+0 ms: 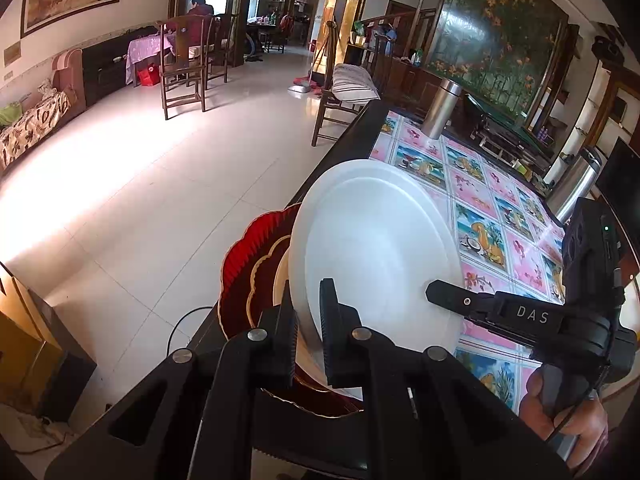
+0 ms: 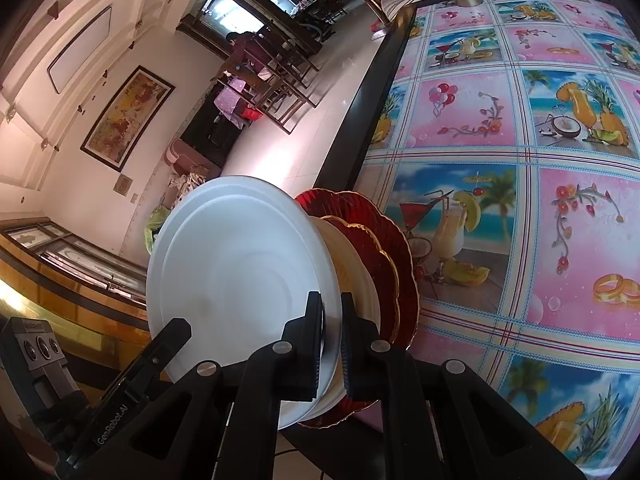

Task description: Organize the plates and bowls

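Both grippers [image 1: 308, 332] [image 2: 332, 344] clamp the tilted white plate [image 1: 376, 256].

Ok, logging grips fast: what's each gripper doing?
Left gripper: shut on the round white plastic plate.
Right gripper: shut on the same plate.

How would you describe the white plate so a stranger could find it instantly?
Start at the table with the pink pictured cloth, then go to the stack at its edge. The white plate tops the red scalloped plates, pinched by both grippers; only it is plain white.
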`<move>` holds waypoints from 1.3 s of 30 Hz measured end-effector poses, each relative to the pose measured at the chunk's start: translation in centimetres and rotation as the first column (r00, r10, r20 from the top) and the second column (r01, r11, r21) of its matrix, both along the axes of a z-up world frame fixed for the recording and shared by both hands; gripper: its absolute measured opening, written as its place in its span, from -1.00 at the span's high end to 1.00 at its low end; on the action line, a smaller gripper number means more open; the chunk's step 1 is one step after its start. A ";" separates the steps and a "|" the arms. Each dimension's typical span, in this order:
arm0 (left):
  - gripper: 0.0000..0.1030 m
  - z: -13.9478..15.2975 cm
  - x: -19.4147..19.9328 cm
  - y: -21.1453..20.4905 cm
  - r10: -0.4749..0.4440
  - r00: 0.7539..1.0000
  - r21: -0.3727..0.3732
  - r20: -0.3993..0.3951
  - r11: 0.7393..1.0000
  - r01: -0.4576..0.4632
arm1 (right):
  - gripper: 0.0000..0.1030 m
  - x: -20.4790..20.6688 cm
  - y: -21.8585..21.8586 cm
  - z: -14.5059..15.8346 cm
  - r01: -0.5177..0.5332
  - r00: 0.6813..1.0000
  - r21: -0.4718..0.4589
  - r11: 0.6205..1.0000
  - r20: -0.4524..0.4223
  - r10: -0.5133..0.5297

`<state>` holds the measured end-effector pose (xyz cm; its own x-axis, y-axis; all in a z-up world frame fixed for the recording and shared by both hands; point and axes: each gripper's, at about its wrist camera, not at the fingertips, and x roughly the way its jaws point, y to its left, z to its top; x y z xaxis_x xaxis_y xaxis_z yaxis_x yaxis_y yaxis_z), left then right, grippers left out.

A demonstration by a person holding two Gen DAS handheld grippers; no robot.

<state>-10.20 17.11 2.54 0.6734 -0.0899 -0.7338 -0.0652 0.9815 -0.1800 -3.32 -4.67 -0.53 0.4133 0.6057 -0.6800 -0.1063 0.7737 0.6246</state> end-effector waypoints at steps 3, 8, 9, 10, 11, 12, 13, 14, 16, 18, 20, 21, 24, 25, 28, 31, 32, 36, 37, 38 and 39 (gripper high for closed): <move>0.84 0.0 0.0 -0.1 0.002 1.000 0.005 -0.002 1.000 -0.002 | 0.83 0.1 0.0 -0.1 0.001 1.000 -0.001 1.000 -0.001 -0.001; 0.84 -0.2 0.2 -0.2 0.005 1.000 0.008 -0.006 1.000 -0.005 | 0.83 0.3 0.1 -0.3 -0.001 1.000 -0.003 1.000 -0.006 0.001; 0.84 -0.3 0.2 -0.2 0.004 1.000 0.009 -0.007 1.000 -0.004 | 0.83 0.3 0.1 -0.3 -0.001 1.000 -0.003 1.000 -0.008 0.001; 0.84 -0.4 0.3 -0.1 0.004 1.000 0.009 -0.009 1.000 -0.004 | 0.83 0.4 0.2 -0.4 -0.002 1.000 -0.003 1.000 -0.010 0.002; 0.84 -0.5 0.3 -0.1 0.005 1.000 0.006 -0.011 1.000 -0.005 | 0.83 0.4 0.2 -0.5 -0.004 1.000 -0.006 1.000 -0.012 0.003; 0.84 -0.5 0.4 -0.1 0.005 1.000 0.006 -0.013 1.000 -0.005 | 0.82 0.4 0.3 -0.5 -0.003 1.000 -0.009 1.000 -0.012 0.003; 0.84 -0.6 0.4 -0.2 0.006 1.000 0.008 -0.016 1.000 -0.006 | 0.82 0.4 0.3 -0.6 -0.003 1.000 -0.010 1.000 -0.013 0.003; 0.84 -0.7 0.4 0.0 0.006 1.000 0.010 -0.018 1.000 -0.005 | 0.82 0.4 0.3 -0.7 -0.003 1.000 -0.010 1.000 -0.015 0.003; 0.84 -0.9 0.5 0.1 0.007 1.000 0.008 -0.022 1.000 -0.006 | 0.82 0.4 0.3 -0.8 -0.003 1.000 -0.013 1.000 -0.019 0.003; 0.84 -1.0 0.5 0.1 0.009 1.000 0.011 -0.026 1.000 -0.008 | 0.82 0.4 0.4 -0.8 -0.003 1.000 -0.011 1.000 -0.019 0.003; 0.84 -1.1 0.5 0.1 0.009 1.000 0.014 -0.028 1.000 -0.008 | 0.82 0.4 0.4 -0.9 -0.004 1.000 -0.012 1.000 -0.020 0.003; 0.84 -1.1 0.5 0.1 0.008 1.000 0.013 -0.029 1.000 -0.007 | 0.82 0.4 0.5 -0.9 -0.004 1.000 -0.014 1.000 -0.018 0.004; 0.84 -1.2 0.5 0.1 0.010 0.999 0.027 -0.031 1.000 -0.009 | 0.76 0.5 0.5 -0.9 -0.006 1.000 -0.014 1.000 -0.019 0.006; 0.84 -1.3 0.5 0.1 0.010 0.999 0.030 -0.032 0.999 -0.009 | 0.76 0.5 0.5 -0.9 -0.007 1.000 -0.016 1.000 -0.017 0.007; 0.84 -1.5 0.6 0.3 0.013 0.999 0.035 -0.041 0.999 -0.011 | 0.76 0.5 0.6 -0.8 -0.009 1.000 -0.021 1.000 -0.012 0.009; 0.84 -1.6 0.4 0.5 0.012 0.999 0.035 -0.044 0.999 -0.010 | 0.76 0.4 0.7 -0.7 -0.012 1.000 -0.021 1.000 -0.009 0.012; 0.84 -1.6 0.5 0.5 0.012 0.999 0.034 -0.044 0.999 -0.010 | 0.76 0.4 0.7 -0.7 -0.013 1.000 -0.022 1.000 -0.008 0.013; 0.84 -1.6 0.3 0.6 0.008 0.999 0.031 -0.048 0.999 -0.007 | 0.76 0.4 0.7 -0.6 -0.017 1.000 -0.020 1.000 -0.007 0.017; 0.84 -1.6 0.2 0.7 0.005 0.999 0.029 -0.050 1.000 -0.004 | 0.76 0.4 0.6 -0.6 -0.018 1.000 -0.018 1.000 -0.009 0.018; 0.84 -1.6 0.2 0.8 0.003 0.999 0.026 -0.050 1.000 -0.002 | 0.77 0.4 0.5 -0.6 -0.017 1.000 -0.016 1.000 -0.010 0.017; 0.84 -1.7 0.1 0.8 0.002 0.999 0.026 -0.051 1.000 -0.001 | 0.77 0.3 0.5 -0.6 -0.017 1.000 -0.012 1.000 -0.011 0.017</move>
<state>-10.05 17.94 0.89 0.6349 -0.0699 -0.7694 -0.0748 0.9857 -0.1513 -3.06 -4.13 -1.11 0.3955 0.6042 -0.6917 -0.1122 0.7793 0.6166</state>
